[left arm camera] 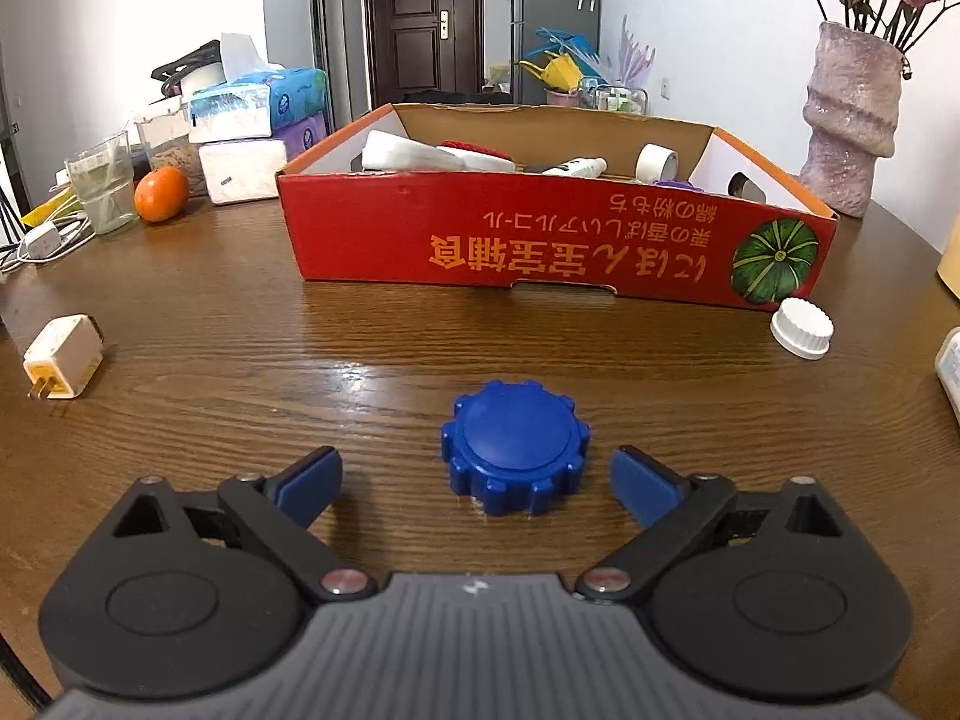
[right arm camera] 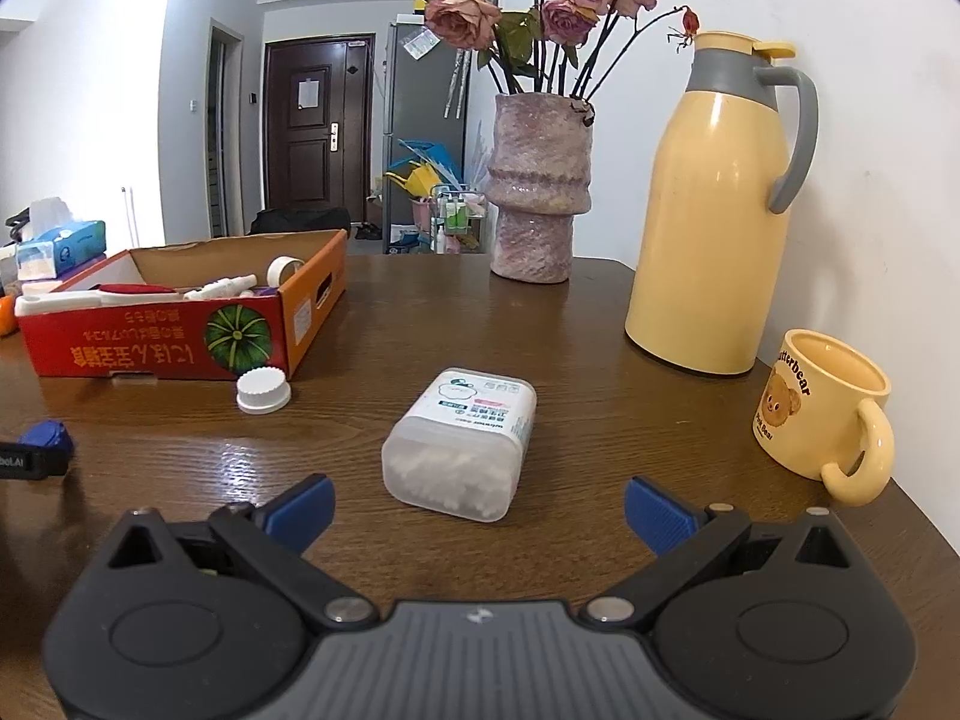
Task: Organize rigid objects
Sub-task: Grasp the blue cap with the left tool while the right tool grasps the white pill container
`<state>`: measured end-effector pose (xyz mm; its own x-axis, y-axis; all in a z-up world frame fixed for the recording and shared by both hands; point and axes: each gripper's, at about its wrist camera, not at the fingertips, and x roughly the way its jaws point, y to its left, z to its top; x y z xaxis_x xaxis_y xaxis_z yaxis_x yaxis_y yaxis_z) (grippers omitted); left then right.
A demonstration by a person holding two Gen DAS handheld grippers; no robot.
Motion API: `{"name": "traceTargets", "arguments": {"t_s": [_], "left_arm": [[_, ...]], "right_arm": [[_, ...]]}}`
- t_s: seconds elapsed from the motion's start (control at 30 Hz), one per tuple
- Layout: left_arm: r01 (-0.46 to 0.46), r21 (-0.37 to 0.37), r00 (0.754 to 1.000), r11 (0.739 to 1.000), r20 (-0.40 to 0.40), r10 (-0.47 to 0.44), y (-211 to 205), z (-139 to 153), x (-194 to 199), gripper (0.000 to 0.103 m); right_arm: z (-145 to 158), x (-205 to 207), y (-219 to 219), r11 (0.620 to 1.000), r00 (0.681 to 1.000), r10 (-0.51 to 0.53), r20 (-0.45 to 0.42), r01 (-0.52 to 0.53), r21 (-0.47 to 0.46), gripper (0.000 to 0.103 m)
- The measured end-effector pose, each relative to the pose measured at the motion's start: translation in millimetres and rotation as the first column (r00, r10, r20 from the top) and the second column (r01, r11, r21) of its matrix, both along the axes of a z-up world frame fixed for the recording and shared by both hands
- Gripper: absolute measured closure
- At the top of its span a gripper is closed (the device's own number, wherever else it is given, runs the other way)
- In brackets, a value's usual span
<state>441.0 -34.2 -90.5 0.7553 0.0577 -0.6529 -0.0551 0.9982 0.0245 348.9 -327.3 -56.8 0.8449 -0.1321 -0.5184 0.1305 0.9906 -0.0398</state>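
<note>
A blue notched cap [left arm camera: 515,445] lies on the wooden table just ahead of my left gripper [left arm camera: 477,489], which is open and empty, its blue pads on either side of the cap and slightly short of it. A clear plastic box of cotton swabs [right arm camera: 461,443] lies on the table just ahead of my right gripper [right arm camera: 479,507], which is open and empty. A red cardboard box [left arm camera: 558,240] holding several items stands behind; it also shows in the right wrist view [right arm camera: 156,342]. A white ribbed cap [left arm camera: 802,327] lies by its corner, also seen from the right wrist [right arm camera: 263,390].
A white charger plug [left arm camera: 61,357], an orange [left arm camera: 160,193], a glass [left arm camera: 108,186] and tissue packs [left arm camera: 258,102] are at the left. A pink vase [right arm camera: 537,192], a yellow thermos [right arm camera: 717,210] and a yellow mug [right arm camera: 822,408] stand at the right near the table edge.
</note>
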Motion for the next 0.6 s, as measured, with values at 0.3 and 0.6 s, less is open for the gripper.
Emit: {"name": "traceTargets", "arguments": {"t_s": [0.3, 0.6], "left_arm": [[0.072, -0.035, 0.997, 0.997, 0.031, -0.071, -0.1, 3.5, 2.4, 0.049], [0.080, -0.060, 0.993, 0.995, 0.089, -0.075, 6.9, 16.0, -5.9, 0.049]], "right_arm": [[-9.6, 18.0, 5.6, 1.000, 1.000, -0.020, -0.023, 0.021, 0.007, 0.000], [-17.7, 33.5, 12.3, 0.999, 0.998, -0.039, -0.052, 0.039, -0.001, 0.000]]}}
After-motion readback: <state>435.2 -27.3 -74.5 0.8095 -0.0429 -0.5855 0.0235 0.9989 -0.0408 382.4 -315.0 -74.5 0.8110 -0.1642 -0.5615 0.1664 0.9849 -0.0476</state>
